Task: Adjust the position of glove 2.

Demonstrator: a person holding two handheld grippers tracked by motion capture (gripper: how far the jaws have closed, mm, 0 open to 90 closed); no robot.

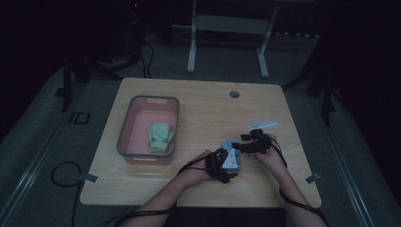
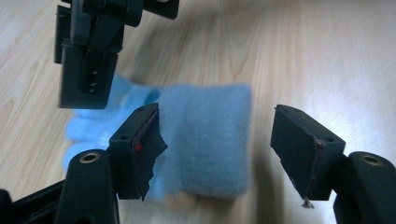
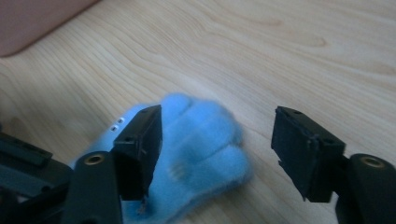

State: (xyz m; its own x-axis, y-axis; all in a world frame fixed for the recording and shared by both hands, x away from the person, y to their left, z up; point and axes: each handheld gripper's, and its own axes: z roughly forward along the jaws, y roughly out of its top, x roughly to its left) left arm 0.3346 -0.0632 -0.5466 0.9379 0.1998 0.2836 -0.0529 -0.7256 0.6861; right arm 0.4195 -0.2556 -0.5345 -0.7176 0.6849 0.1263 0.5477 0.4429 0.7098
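High view: blue glove (image 1: pixel 228 152) mid-table

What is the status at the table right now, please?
Both tools, left and right, open over blue glove. Glove flat on table. Nothing in the way.

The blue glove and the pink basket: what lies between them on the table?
Nothing: in the high view, bare wooden table separates the blue glove from the pink basket, which holds a green item.

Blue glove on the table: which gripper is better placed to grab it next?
Probably the left gripper. Its open jaws straddle the cuff end of the blue glove, which fills most of the gap. The right gripper sits over the finger end, with the glove off toward one jaw.
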